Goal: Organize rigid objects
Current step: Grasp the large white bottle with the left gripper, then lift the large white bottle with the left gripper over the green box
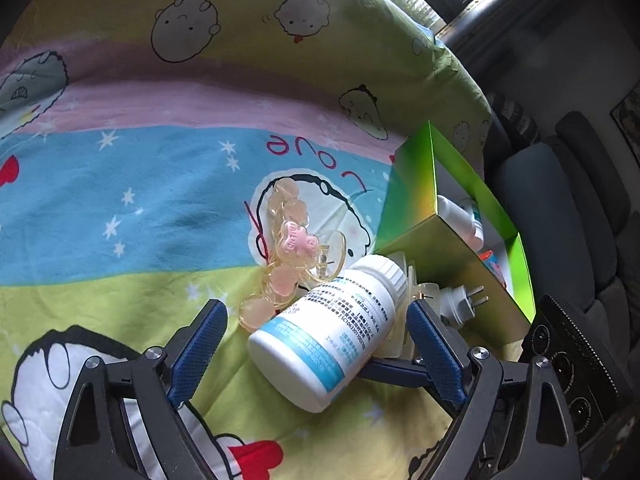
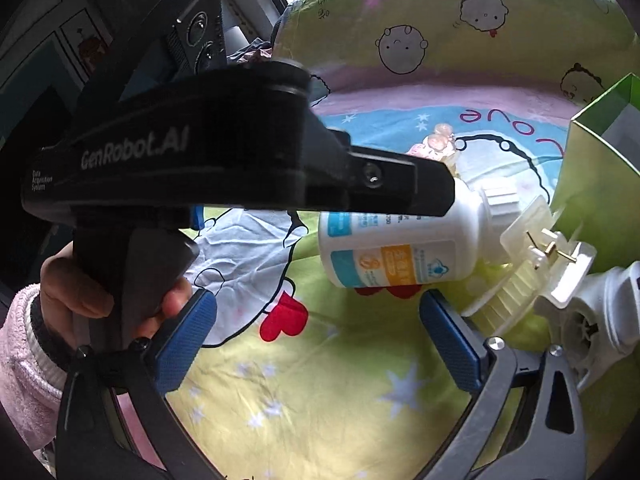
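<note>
cartoon-print bedding covers the bed, where a white pill bottle lies on its side just beside an open green box, between the wide-open jaws of the left gripper with neither pad pressing it. the right gripper hangs open and empty nearby. closing could squirt the round bottle out, or snag the clear hair clip touching it.
</note>
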### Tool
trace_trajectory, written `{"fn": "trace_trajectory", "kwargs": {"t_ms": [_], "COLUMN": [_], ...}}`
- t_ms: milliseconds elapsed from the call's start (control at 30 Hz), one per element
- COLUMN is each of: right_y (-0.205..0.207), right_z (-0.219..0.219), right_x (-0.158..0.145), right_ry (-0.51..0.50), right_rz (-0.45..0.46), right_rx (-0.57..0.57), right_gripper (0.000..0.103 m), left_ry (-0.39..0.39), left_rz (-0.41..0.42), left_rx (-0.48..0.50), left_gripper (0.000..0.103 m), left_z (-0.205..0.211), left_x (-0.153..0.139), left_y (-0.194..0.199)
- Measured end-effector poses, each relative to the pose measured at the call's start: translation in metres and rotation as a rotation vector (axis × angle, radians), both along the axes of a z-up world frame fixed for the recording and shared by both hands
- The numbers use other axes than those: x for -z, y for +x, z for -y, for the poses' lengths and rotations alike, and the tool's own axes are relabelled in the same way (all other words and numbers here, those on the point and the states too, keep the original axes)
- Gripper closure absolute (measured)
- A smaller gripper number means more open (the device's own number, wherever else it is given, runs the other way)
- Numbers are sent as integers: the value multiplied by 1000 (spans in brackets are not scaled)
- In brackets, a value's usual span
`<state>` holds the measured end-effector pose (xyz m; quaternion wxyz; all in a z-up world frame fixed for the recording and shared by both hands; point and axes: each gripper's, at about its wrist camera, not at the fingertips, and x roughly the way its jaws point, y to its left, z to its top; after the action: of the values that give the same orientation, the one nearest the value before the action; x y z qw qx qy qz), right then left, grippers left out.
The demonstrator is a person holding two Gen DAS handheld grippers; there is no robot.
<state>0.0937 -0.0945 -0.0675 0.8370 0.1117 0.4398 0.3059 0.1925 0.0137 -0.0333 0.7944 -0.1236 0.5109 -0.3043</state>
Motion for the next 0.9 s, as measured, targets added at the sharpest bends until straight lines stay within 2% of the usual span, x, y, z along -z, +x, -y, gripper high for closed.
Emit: {"fn": "trace_trajectory", "kwargs": {"t_ms": [133, 200, 267, 433, 500, 567, 600, 667, 767, 900], "right_y": [6, 11, 16, 19, 18, 18, 18, 15, 12, 4], "right_z": [1, 11, 20, 35, 37, 41, 43, 45, 41, 39], "right_x": [0, 1, 6, 10, 10, 11, 12, 13, 9, -2], "right_ry": [30, 77, 130, 243, 246, 244, 245, 258, 210, 186], "right_rz": [-11, -32, -70, -120, -130, -137, -137, -126, -99, -54], "right_rx": [23, 62, 103, 159, 174, 193, 202, 196, 170, 156], "right_gripper": [3, 2, 4, 12, 19, 35, 37, 39, 45, 46], "left_ry": [15, -4, -21, -28, -20, -5, 4, -22, 30, 16], "left_rz": [16, 5, -15, -30, -31, -18, -13, -38, -12, 19], "left_rx": [67, 96, 114, 110, 105, 114, 124, 150, 151, 149], "left_gripper": [17, 25, 38, 38, 38, 37, 37, 45, 45, 45], "left_z": [6, 8, 9, 10, 11, 14, 16, 21, 29, 27], "left_x": [-3, -2, 0, 2, 2, 1, 0, 2, 2, -7], "left_y": [0, 0, 2, 4, 4, 0, -3, -9, -20, -34]}}
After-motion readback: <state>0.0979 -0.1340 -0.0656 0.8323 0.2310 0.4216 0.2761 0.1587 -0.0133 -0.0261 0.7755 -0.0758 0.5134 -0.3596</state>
